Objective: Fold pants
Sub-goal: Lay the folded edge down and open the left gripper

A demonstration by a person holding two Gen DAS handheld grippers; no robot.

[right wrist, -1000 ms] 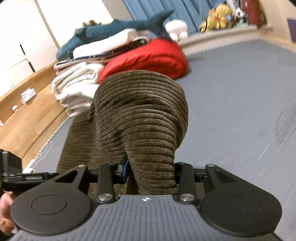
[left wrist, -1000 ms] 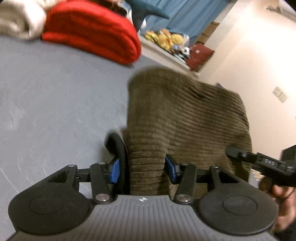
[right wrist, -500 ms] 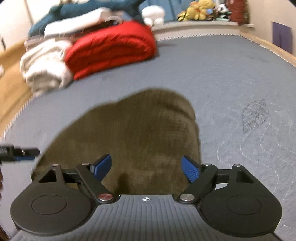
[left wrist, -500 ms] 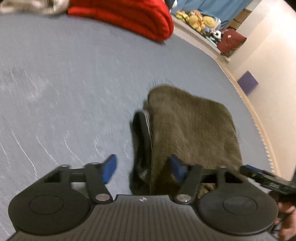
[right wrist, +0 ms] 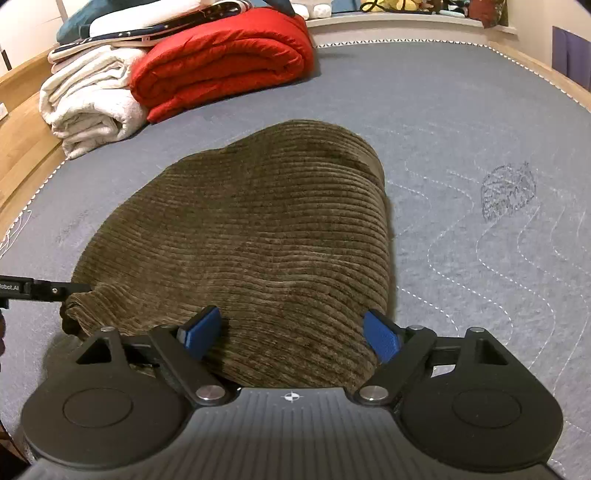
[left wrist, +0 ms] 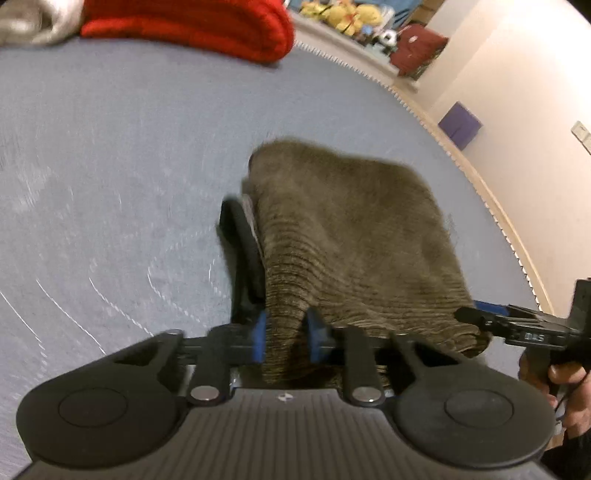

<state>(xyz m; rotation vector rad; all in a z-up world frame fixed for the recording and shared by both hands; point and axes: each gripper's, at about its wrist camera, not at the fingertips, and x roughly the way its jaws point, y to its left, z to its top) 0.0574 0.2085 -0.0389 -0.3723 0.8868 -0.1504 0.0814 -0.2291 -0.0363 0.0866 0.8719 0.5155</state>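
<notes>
Half a second after standing apart around the cloth, the blue pads of the left gripper (left wrist: pixel 285 339) are pinched on a bunched edge of the brown corduroy pants (right wrist: pixel 251 236), while the right gripper (right wrist: pixel 291 334) keeps its jaws wide apart, one blue pad at each side of the near edge, neither gripping it. The pants lie folded in a rounded heap on the grey quilted mattress (right wrist: pixel 480 147), their black waistband (left wrist: pixel 242 251) showing at the heap's left side in the left wrist view. Left of the pants and further back sits a rolled white blanket (right wrist: pixel 88 103); just right of it, behind the pants, a folded red comforter (right wrist: pixel 221 62) touches it. Far behind the pants, yellow plush toys (left wrist: pixel 340 16) line a ledge. Right of the pants, a leaf pattern (right wrist: pixel 508 194) is stitched into the mattress.
</notes>
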